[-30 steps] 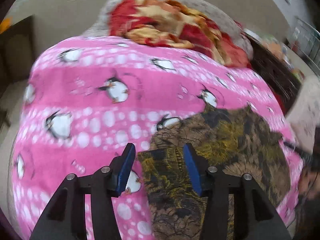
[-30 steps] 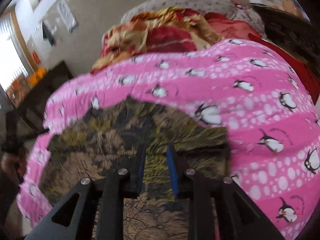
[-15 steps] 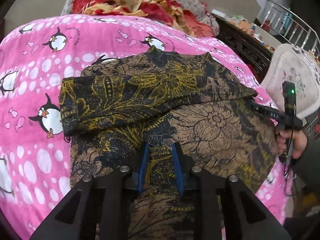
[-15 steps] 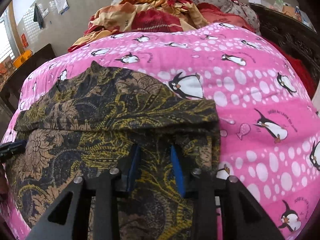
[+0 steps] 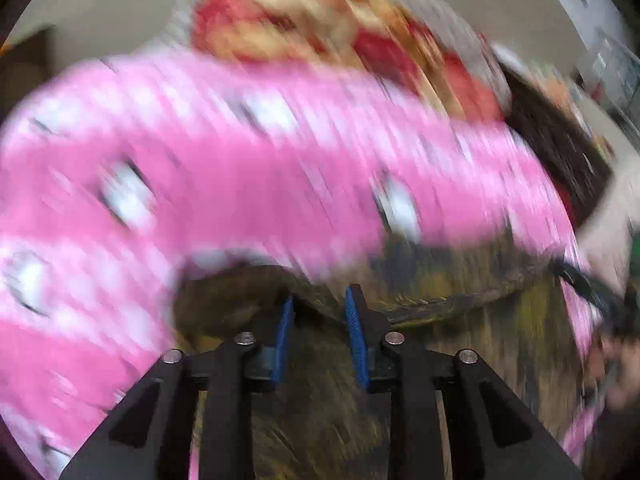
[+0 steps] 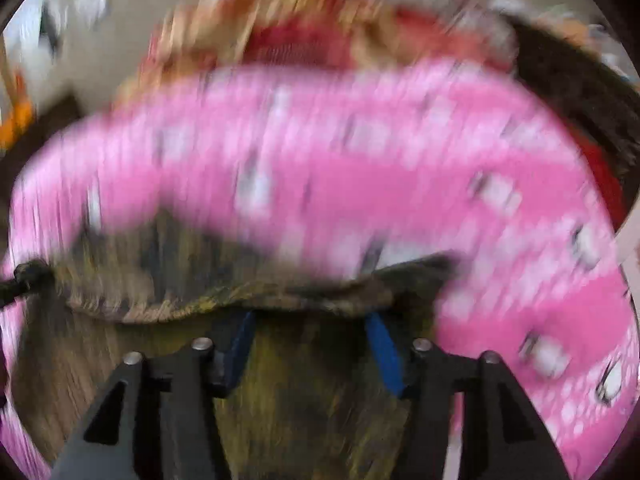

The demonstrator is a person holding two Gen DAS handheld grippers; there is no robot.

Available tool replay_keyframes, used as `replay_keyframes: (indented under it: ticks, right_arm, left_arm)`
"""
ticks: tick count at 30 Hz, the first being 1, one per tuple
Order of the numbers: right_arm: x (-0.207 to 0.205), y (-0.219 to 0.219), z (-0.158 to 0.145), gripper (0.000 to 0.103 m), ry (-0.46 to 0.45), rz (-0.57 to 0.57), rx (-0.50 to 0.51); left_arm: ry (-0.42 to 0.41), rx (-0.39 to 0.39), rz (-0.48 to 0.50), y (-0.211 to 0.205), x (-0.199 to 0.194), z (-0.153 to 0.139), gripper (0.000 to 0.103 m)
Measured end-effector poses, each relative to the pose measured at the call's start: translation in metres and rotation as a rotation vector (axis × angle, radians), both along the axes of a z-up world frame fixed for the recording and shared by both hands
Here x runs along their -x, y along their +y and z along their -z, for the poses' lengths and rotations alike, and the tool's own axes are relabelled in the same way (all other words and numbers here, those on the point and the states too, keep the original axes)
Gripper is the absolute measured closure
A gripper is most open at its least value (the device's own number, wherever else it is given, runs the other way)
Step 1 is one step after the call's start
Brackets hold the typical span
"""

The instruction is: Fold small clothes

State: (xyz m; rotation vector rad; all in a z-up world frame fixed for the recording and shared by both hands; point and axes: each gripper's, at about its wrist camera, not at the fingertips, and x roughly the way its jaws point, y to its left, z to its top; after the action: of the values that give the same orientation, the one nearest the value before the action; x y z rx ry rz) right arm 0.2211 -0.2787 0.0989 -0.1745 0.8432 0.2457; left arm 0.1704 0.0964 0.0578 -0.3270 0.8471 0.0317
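Both views are heavily motion-blurred. A dark brown and yellow floral garment (image 5: pixel 460 344) lies on the pink penguin-print blanket (image 5: pixel 240 168); it also shows in the right wrist view (image 6: pixel 200 292) on the same blanket (image 6: pixel 320 168). My left gripper (image 5: pixel 318 300) sits low over the garment's near-left part, its blue pads a narrow gap apart with cloth between them. My right gripper (image 6: pixel 310 320) is over the garment's near-right part, its pads wide apart and a folded cloth edge lying across their tips.
A red and yellow crumpled quilt (image 5: pixel 320 28) lies at the far end of the bed, seen also in the right wrist view (image 6: pixel 300 36). Dark wooden furniture (image 5: pixel 560 148) stands at the right. A hand with a black device (image 5: pixel 608 320) is at the right edge.
Both grippers have lifted and swung fast, blurring the views. The right pads have spread wide apart; the left pads have widened a little. A cloth fold now lies across both grippers' tips.
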Motion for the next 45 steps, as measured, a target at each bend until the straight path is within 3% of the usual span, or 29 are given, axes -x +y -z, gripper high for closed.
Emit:
replay_keyframes:
  ticks: [3,5,10,12,13,15,17,18,20,22,25,28,29,30,31,32,35,38,39,41,42,43,45]
  right_arm:
    - [0.005,-0.006,-0.021,0.047,-0.070,0.015,-0.054]
    - [0.016,0.000,-0.022,0.047,-0.090,-0.006,-0.038]
    - [0.028,0.025,0.005,0.046,-0.065,-0.102,0.027]
    - [0.015,0.024,0.034,0.045,-0.031,-0.076,0.137]
    - [0.010,0.018,0.045,0.035,-0.012,-0.064,0.153]
    - [0.004,-0.006,0.047,0.033,0.027,-0.041,0.009]
    - [0.004,-0.013,0.039,0.035,0.018,-0.019,-0.020]
    - [0.010,-0.012,0.031,0.037,-0.004,-0.012,0.009]
    - [0.033,-0.007,0.013,0.038,-0.052,-0.050,0.037]
    - [0.069,0.000,-0.006,0.038,-0.066,-0.126,0.016]
    - [0.132,0.014,-0.016,0.037,-0.016,-0.281,0.012]
    - [0.180,0.023,0.000,0.033,-0.008,-0.346,0.116]
    - [0.190,0.022,0.013,0.032,0.012,-0.335,0.155]
    - [0.192,0.018,0.036,0.032,0.079,-0.316,0.196]
    - [0.189,0.014,0.052,0.032,0.136,-0.294,0.214]
    - [0.192,0.010,0.053,0.032,0.109,-0.271,0.199]
    - [0.197,0.013,0.035,0.031,0.086,-0.252,0.169]
    - [0.196,0.015,0.009,0.031,-0.040,-0.252,0.111]
    - [0.194,0.015,0.006,0.031,-0.055,-0.242,0.108]
    - [0.183,0.016,0.007,0.031,-0.059,-0.225,0.087]
    - [0.175,0.014,0.014,0.031,-0.053,-0.213,0.079]
    - [0.169,0.012,0.024,0.031,-0.041,-0.193,0.084]
    - [0.160,0.008,0.050,0.030,0.016,-0.148,0.069]
  left_arm:
    - [-0.113,0.076,-0.017,0.007,0.011,-0.022,0.089]
    - [-0.124,0.074,-0.007,-0.002,0.017,-0.020,0.088]
    - [-0.009,0.026,0.064,-0.031,0.011,0.032,0.088]
    - [0.016,-0.015,0.089,-0.032,0.012,0.061,0.088]
    - [-0.010,0.014,0.090,-0.032,0.015,0.062,0.088]
    - [-0.018,0.083,0.079,-0.019,0.017,0.059,0.088]
    - [0.001,0.051,0.084,-0.019,0.020,0.054,0.088]
    - [0.001,0.012,0.078,-0.021,0.026,0.046,0.088]
    - [-0.024,0.008,0.100,-0.029,0.045,0.031,0.088]
    - [-0.050,0.028,0.145,-0.043,0.074,0.012,0.088]
    - [-0.042,0.094,0.272,-0.073,0.130,-0.002,0.084]
    - [0.038,0.080,0.381,-0.104,0.156,0.017,0.082]
    - [0.099,0.046,0.410,-0.115,0.161,0.035,0.082]
    - [0.102,0.008,0.415,-0.121,0.167,0.044,0.082]
    - [0.061,-0.015,0.411,-0.121,0.175,0.042,0.082]
    - [0.058,-0.019,0.407,-0.122,0.181,0.038,0.082]
    - [0.056,0.064,0.361,-0.105,0.205,0.024,0.082]
    - [0.022,0.201,0.273,-0.076,0.240,0.019,0.078]
    - [0.016,0.252,0.230,-0.064,0.254,0.022,0.075]
    - [0.005,0.282,0.129,-0.056,0.267,0.027,0.072]
    - [-0.005,0.311,0.027,-0.044,0.277,0.034,0.070]
    - [0.000,0.336,-0.039,-0.036,0.283,0.042,0.063]
    - [0.027,0.424,-0.131,-0.023,0.285,0.061,0.060]
